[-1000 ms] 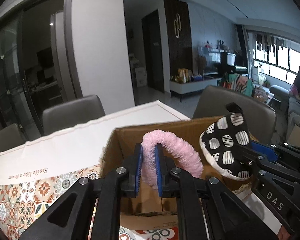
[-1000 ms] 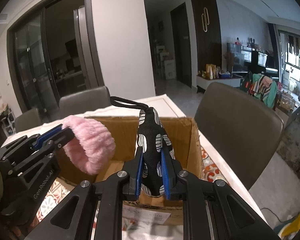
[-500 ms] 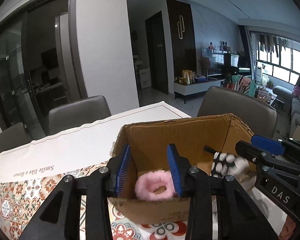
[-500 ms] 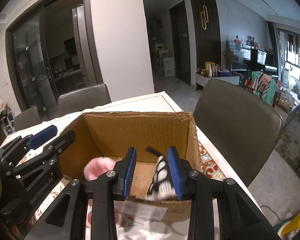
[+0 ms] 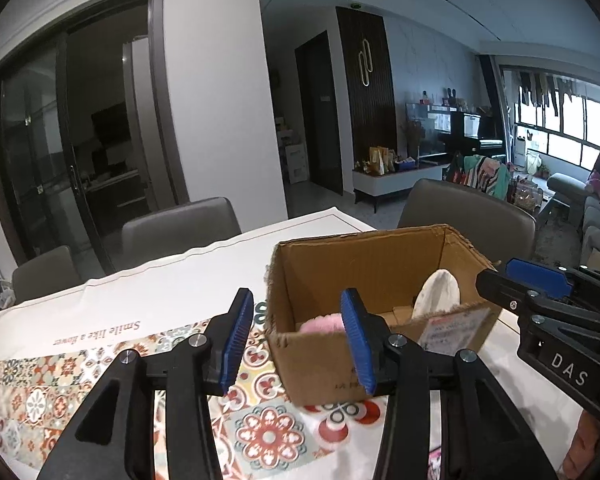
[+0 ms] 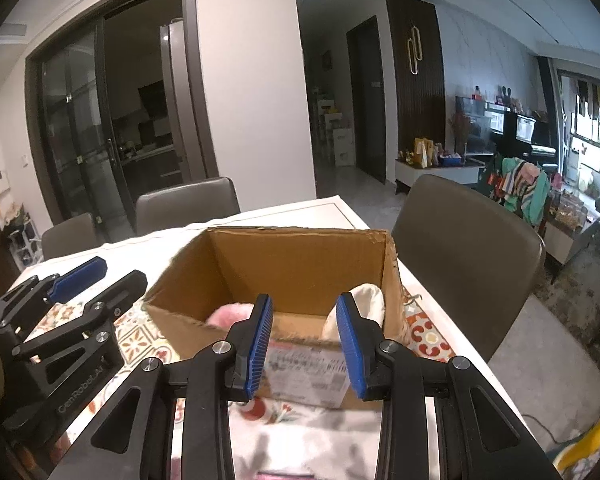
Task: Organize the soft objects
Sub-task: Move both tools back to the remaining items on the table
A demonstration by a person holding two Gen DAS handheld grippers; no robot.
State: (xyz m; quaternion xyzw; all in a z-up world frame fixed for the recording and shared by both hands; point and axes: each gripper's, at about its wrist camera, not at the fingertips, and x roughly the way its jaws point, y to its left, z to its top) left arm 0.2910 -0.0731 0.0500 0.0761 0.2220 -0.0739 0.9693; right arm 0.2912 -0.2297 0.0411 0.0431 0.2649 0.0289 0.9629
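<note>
1. Our left gripper [image 5: 298,334] is spread wide with nothing between its ribbed blue pads [image 5: 236,338]; it hangs just short of the box [image 5: 320,354].
2. Our right gripper [image 6: 304,340] is likewise spread and bare, its pads framing the near wall of the box [image 6: 300,376] with its printed label.
3. The soft things lie inside the box: a pink fluffy ring [image 5: 322,326] low on the left of the floor, and a pale padded piece [image 5: 436,294] leaning up on the right. From the right wrist view we see only the top of the ring [image 6: 230,316] and the pale piece [image 6: 366,304] against the right wall.
4. We judge both light and squashy. The ring's plush pile should give under the pads and grip well; we would pinch across its band, not through the hole.
5. The pale piece looks quilted and rounded at the top, limp rather than stiff. We would take it by the upper edge, where it stands clear of the wall.
6. The box is plain corrugated card, open-topped, with rough torn rims; it looks light enough to slide if nudged.
7. It sits on a smooth cloth [image 5: 268,432] printed with tile patterns.
8. Neither item seems fragile or slippery.
</note>
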